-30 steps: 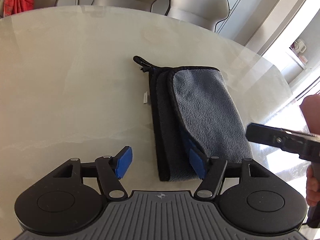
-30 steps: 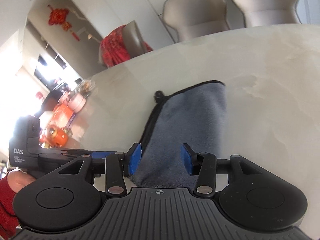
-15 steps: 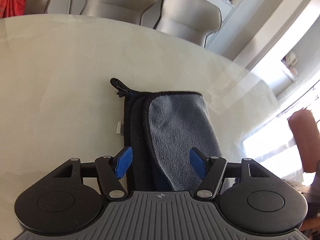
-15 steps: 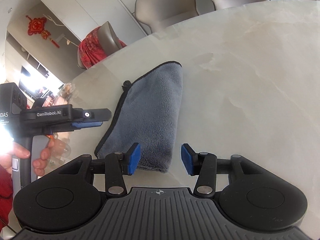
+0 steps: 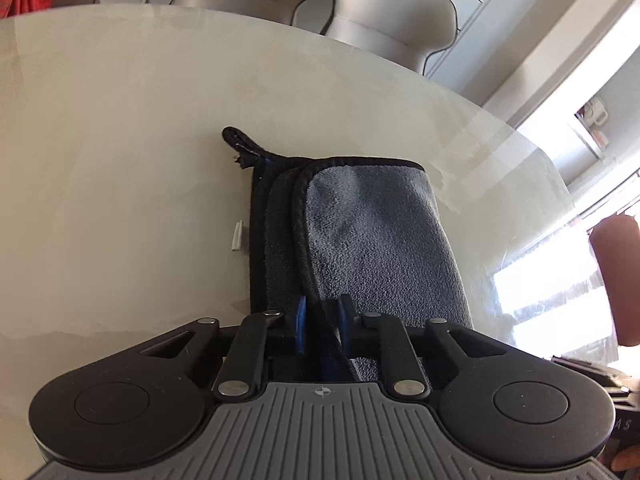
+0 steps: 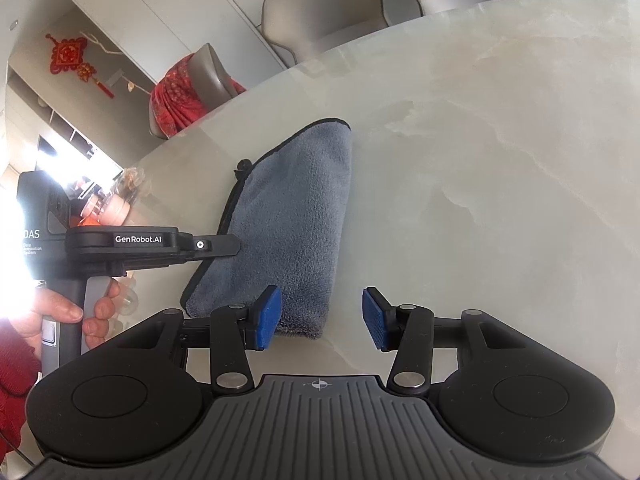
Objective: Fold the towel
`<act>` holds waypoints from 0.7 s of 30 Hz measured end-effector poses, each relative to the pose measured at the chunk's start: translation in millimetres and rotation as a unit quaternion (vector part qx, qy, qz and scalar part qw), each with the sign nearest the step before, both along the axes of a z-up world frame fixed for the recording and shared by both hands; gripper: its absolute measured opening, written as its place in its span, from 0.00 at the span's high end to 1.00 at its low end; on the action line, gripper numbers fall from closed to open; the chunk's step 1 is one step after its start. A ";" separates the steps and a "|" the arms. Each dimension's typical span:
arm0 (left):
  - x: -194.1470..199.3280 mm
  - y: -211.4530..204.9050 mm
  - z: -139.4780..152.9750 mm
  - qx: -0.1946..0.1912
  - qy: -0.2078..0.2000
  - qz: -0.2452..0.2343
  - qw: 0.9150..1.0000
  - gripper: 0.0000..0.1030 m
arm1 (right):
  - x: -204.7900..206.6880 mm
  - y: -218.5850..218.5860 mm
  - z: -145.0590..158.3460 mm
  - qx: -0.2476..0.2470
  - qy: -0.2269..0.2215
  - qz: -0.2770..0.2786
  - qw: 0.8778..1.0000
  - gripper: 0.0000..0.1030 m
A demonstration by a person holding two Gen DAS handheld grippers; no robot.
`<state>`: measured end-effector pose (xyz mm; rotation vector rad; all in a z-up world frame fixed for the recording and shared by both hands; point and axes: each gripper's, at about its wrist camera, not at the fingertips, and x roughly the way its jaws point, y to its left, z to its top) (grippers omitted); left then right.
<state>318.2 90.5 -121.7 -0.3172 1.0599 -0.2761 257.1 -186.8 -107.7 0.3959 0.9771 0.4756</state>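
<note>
The towel (image 5: 380,236) lies folded into a long grey strip on the table (image 5: 120,160), its black-bound edges stacked in layers along the left side in the left wrist view. A black loop (image 5: 236,140) sticks out from its far left corner, and a small white tag (image 5: 238,236) pokes out beside the left edge.

The left gripper (image 5: 322,322) sits at the near end of the towel. Its jaws have just been closing, and now the blue pads (image 5: 300,320) stand narrow, pinching the bound edge of the upper layers between them. In the right wrist view the same tool reaches in from the left onto the towel's left edge, with a hand (image 6: 80,316) around its grey handle and a red sleeve (image 6: 16,368) below.

The right gripper (image 6: 320,318) hovers over the near right corner of the towel, jaws partly apart. Its left pad (image 6: 266,316) overlaps the towel's near end in the picture; the right pad is over bare table. Nothing is gripped between them.

Pale chairs (image 5: 384,12) stand behind the table, and one carries a red cloth (image 6: 180,100).
</note>
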 end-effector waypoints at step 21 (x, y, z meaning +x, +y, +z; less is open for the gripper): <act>-6.8 8.2 31.2 0.061 -0.047 -0.028 0.997 0.97 | 14.2 62.4 14.2 0.004 -0.032 0.093 0.995 0.52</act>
